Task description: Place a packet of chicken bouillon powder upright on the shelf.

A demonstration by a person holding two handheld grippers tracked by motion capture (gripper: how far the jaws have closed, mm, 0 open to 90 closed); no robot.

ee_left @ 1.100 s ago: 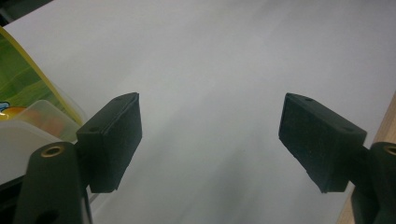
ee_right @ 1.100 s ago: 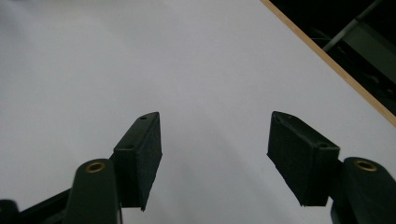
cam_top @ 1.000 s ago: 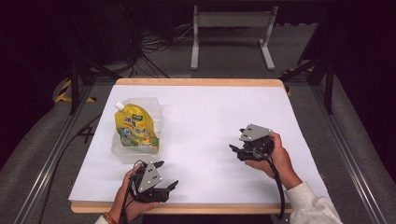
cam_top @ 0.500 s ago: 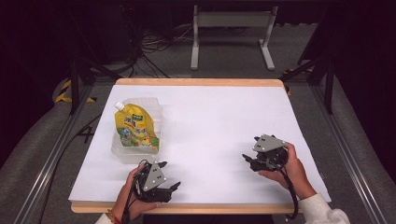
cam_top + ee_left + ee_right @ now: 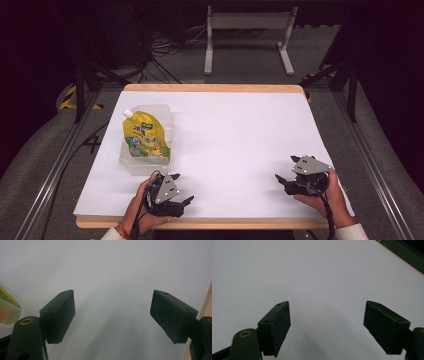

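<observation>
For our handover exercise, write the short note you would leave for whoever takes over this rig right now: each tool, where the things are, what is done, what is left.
Left tool: open, holding nothing, low over the near edge of the table, just in front of the container.
Right tool: open, holding nothing, at the near right of the table, jaws pointing left.
Things: the yellow spouted pouch lies in the clear plastic container at the table's left, spout toward the far side.
Done: the pouch sits inside the container; neither tool touches it.
Left: judging by the pictures, possibly nothing; check the pouch lies settled.
</observation>
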